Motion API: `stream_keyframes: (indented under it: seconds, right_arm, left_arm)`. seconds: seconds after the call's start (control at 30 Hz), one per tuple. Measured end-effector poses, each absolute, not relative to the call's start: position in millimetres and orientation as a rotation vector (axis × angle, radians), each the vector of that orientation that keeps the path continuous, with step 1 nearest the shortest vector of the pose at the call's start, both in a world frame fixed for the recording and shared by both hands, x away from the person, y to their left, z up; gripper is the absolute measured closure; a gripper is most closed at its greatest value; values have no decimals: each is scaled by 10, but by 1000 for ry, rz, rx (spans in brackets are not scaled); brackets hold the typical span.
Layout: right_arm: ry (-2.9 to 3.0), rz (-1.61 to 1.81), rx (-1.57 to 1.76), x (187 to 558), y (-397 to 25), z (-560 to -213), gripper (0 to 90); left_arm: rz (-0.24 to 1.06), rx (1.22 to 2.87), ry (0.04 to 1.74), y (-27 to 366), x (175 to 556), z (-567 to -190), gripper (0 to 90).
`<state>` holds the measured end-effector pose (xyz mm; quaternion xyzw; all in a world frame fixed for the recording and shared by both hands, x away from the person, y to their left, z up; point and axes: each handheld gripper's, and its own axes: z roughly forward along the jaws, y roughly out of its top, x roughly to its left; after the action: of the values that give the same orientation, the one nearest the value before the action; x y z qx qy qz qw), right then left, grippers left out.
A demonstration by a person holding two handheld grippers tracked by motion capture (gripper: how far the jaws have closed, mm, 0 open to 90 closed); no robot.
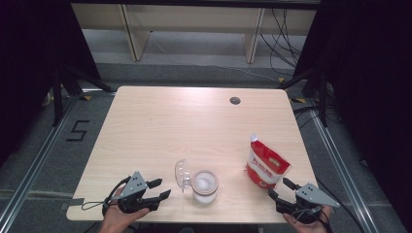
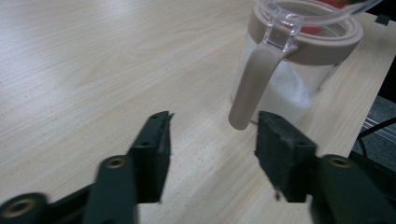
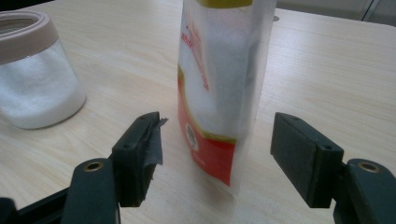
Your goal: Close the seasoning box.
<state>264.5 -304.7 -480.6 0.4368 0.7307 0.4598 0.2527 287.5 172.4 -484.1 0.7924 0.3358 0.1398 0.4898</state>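
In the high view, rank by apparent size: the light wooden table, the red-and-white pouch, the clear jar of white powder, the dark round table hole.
1. Light wooden table
2. Red-and-white pouch
3. Clear jar of white powder, only slightly smaller than the pouch
4. Dark round table hole

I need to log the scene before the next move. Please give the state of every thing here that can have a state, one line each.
Jar: upright, part-filled with white grains, lid flipped open to its left.
Pouch: upright, top open, white grains inside.
Left gripper: open, fingers near the jar's handle, not touching.
Right gripper: open, fingers either side of the pouch, not gripping.
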Motion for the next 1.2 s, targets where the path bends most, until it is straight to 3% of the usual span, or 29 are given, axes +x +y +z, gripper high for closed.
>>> stream_keyframes:
  seconds: [0.03,0.07,0.13,0.3,1.2]
  right_arm:
    - [1985,1246,1202,2640,-3042,-4806,345]
    - [1984,1265,1184,2649,-3042,-4806,345]
    - [1980,1249,1151,2655,-3056,-4802,345]
    - [1991,1264,1159,2648,-3037,-4802,346]
    - [1987,1257,1154,2651,-3032,-4797,350]
  left_arm:
    - [340,1928,802,1716,2868,-4834,604]
    - [356,1936,795,1703,2854,-4820,710]
    - [357,1948,782,1698,2847,-4805,784]
    - [366,1955,741,1631,2815,-4718,894]
    - [360,1958,649,1403,2801,-4454,895]
